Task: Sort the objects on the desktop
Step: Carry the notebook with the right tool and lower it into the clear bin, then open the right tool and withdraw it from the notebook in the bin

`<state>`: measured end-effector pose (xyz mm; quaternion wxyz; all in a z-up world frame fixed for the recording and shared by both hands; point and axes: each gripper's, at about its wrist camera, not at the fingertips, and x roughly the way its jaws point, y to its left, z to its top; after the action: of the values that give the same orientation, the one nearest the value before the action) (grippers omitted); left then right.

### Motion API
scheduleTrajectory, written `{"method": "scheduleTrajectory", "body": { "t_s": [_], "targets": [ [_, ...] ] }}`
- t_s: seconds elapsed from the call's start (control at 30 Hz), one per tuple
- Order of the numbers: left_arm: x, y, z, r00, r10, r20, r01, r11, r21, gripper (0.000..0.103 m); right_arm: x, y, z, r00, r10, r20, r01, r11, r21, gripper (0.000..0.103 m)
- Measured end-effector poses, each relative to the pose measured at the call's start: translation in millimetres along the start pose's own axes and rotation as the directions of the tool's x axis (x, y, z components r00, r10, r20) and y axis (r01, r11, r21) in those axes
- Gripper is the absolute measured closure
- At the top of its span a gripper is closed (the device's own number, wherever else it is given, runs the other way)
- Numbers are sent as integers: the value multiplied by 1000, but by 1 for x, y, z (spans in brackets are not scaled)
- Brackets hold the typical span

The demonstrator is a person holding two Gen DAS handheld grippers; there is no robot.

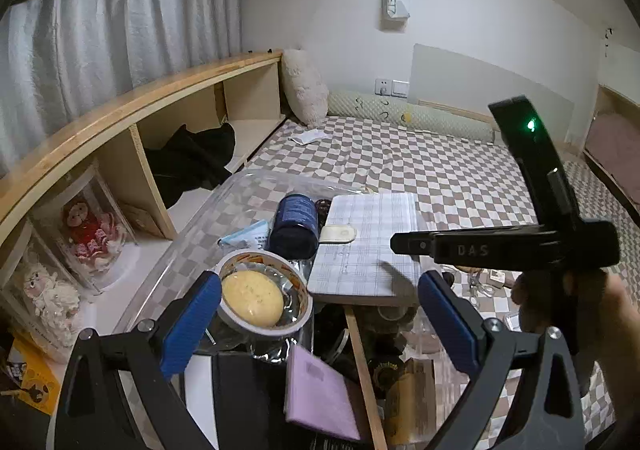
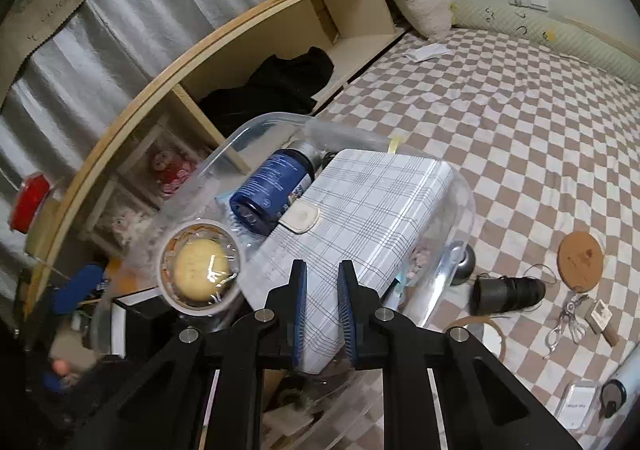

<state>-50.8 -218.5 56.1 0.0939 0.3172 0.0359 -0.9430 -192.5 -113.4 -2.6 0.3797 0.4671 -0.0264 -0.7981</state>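
Note:
A clear plastic bin (image 2: 256, 126) on the checked bed holds a plaid case (image 2: 368, 210), a dark blue bottle (image 2: 276, 186) lying on its side and a sealed cup with a yellow cake (image 2: 200, 270). My right gripper (image 2: 323, 270) hovers over the near end of the plaid case, its blue pads almost together with nothing seen between them. In the left wrist view my left gripper (image 1: 320, 282) stands wide open just before the cup (image 1: 260, 294) and the plaid case (image 1: 368, 242), gripping nothing. The right gripper (image 1: 400, 243), held by a hand, crosses that view above the case.
A wooden shelf (image 1: 132, 110) with black cloth and boxed dolls runs along the left. On the bedspread to the right lie a cork coaster (image 2: 580, 262), a black cylinder (image 2: 508, 292), metal scissors (image 2: 568, 314) and a small clear box (image 2: 578, 406). A purple pad (image 1: 320, 390) lies below the bin.

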Motion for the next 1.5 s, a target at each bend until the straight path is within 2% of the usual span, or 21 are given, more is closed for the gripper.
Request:
{"method": "scheduleTrajectory", "body": {
  "t_s": [0.2, 0.37, 0.6, 0.63, 0.7, 0.73, 0.77, 0.87, 1.0, 1.03, 1.07, 1.1, 1.2, 1.5],
  "targets": [
    [-10, 0, -4, 1000, 22, 9, -22, 1000, 5, 4, -21, 5, -10, 1000, -1, 2, 2, 1000, -26, 86],
    [-23, -1, -9, 1000, 25, 15, -25, 1000, -2, 4, -46, 11, -17, 999, 12, 42, -10, 999, -48, 86],
    [-47, 0, -14, 999, 25, 42, -23, 999, -34, 4, -87, 18, -35, 992, -58, 115, 67, 994, -81, 84],
    [-50, 0, -15, 999, 27, 47, -25, 999, -39, 4, -93, 18, -39, 991, -59, 117, 70, 994, -85, 79],
    [-55, -1, -16, 998, 31, 51, -29, 999, -42, 4, -103, 18, -45, 989, -73, 128, 85, 992, -91, 53],
    [-57, -1, -17, 998, 33, 52, -30, 999, -41, 4, -109, 18, -49, 987, -88, 138, 101, 990, -96, 29],
    [-59, -3, -16, 998, 34, 57, -32, 999, -39, 4, -115, 19, -54, 983, -106, 150, 122, 987, -106, 23],
    [-66, -5, -18, 997, 39, 72, -37, 999, -34, 4, -135, 21, -69, 968, -160, 194, 189, 972, -142, 23],
    [-72, -8, -21, 997, 37, 72, -35, 999, -31, 4, -161, 16, -88, 966, -141, 215, 175, 974, -147, 22],
    [-74, -9, -23, 997, 37, 74, -35, 999, -27, 4, -167, 14, -92, 963, -145, 226, 180, 973, -145, 16],
    [-75, -10, -24, 996, 38, 78, -36, 999, -23, 4, -174, 12, -97, 959, -153, 240, 191, 971, -143, 4],
    [-77, -11, -25, 996, 39, 82, -38, 999, -20, 4, -180, 10, -102, 952, -163, 259, 205, 968, -144, 0],
    [-79, -13, -29, 996, 49, 79, -48, 999, -16, 2, -195, 6, -113, 934, -186, 304, 238, 961, -141, 0],
    [-81, -29, -34, 994, 75, 85, -77, 997, 24, 0, -211, -23, -131, 913, -203, 355, 240, 969, -63, 0]
  ]
}}
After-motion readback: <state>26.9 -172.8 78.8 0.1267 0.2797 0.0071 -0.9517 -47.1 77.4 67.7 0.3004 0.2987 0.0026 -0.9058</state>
